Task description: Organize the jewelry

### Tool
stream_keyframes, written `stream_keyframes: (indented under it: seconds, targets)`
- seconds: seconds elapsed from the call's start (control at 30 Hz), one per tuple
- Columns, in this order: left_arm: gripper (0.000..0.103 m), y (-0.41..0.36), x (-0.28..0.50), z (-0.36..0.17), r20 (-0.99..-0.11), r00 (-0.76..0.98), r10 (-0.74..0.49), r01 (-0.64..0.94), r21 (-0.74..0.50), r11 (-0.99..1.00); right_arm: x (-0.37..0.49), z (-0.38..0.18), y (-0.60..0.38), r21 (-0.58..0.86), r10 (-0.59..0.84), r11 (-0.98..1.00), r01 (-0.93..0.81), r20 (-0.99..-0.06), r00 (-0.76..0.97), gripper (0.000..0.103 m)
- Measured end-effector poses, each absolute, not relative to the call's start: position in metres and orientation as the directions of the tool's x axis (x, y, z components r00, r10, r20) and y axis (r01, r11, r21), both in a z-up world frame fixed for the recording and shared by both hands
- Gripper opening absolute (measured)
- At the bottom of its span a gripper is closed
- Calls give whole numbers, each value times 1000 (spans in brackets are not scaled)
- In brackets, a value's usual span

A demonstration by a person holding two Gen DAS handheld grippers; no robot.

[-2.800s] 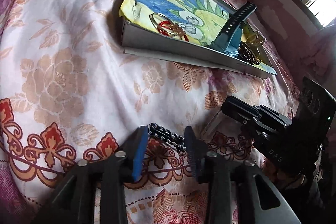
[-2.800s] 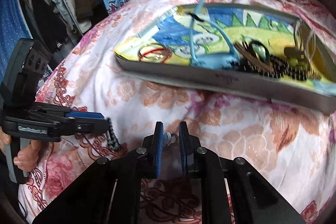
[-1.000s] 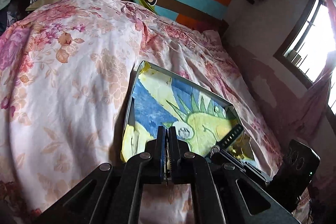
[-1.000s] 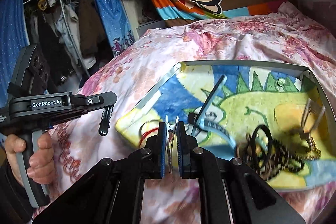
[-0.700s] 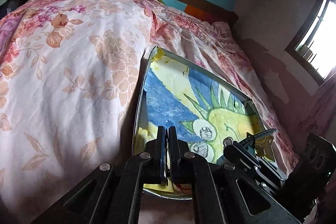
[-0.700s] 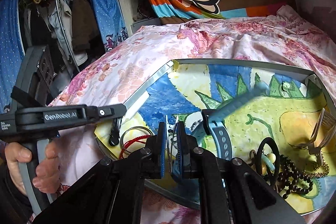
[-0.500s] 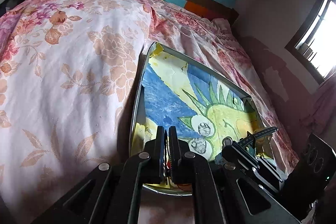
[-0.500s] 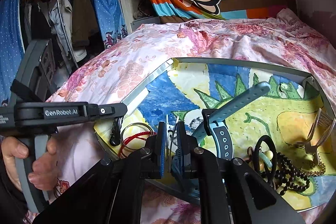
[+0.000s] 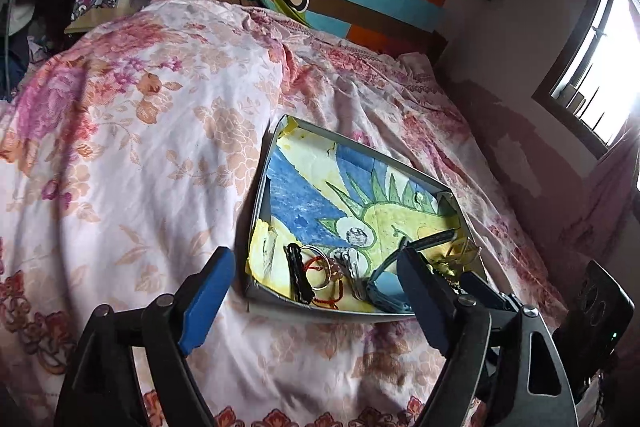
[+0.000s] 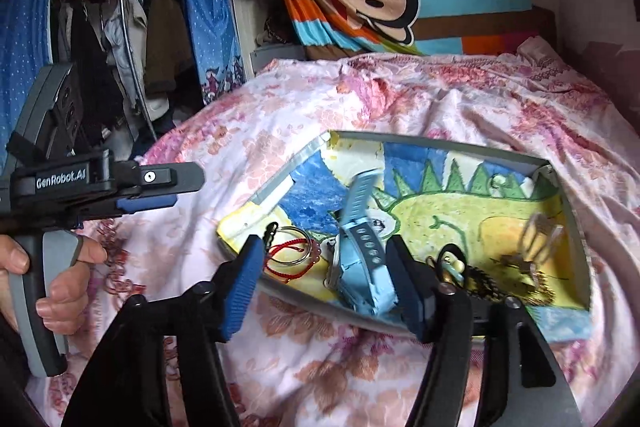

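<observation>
Both grippers point downward over the bed (image 9: 132,155), toward the near rim of the gray tray (image 9: 320,307) lined with a dinosaur drawing. The left gripper (image 9: 316,295) has just been opening its jaws; its blue-padded fingers (image 9: 206,301) stand far apart with nothing between them. In the right wrist view it enters from 9 o'clock, held level by a hand (image 10: 52,279) wrapped round its grip. The right gripper (image 10: 324,277) has also just been opening, and its fingers (image 10: 242,285) are spread and empty.

In the left wrist view the black braided bracelet (image 9: 298,273) lies in the tray's near left corner, at about 12 o'clock from the left gripper's fingers and clear of both. Beside it at 3 o'clock lie a metal ring (image 9: 316,265) and a red cord (image 9: 328,291). A silver clip (image 9: 354,273) rests farther toward 3 o'clock. In the right wrist view the blue watch (image 10: 362,255) lies between the right fingers' tips, untouched, with dark beads (image 10: 484,277) and a gold hair claw (image 10: 538,239) at 3 o'clock of it.
</observation>
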State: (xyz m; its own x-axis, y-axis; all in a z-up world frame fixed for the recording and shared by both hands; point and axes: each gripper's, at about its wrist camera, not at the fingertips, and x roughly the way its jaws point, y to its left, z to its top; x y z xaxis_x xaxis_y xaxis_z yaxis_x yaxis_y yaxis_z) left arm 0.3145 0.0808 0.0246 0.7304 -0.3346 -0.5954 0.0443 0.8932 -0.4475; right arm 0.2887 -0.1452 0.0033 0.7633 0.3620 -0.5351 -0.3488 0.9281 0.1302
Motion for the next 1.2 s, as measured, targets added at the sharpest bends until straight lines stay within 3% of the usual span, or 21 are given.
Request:
stream_keyframes:
  seconds: [0.23,0.4,0.8,1.2]
  targets:
    - [101,67,221,73,-518,831,-202,43,-302,952,208,51,-179,151,344,939,-309,-446,826,94]
    - [103,47,149,94,-440,890,-122,45,-180,983,145,66,-195,126,324,946,-298,-393,861,102]
    - [103,36,51,64,-393,919,-35,-4,-99,995,39,62,-233,123,209,976,-180,-290,934,102]
    - [103,31,46,24,-417,909,7,-26,-41,999,33,26,-241,91,147,988,-124,-323,935,102]
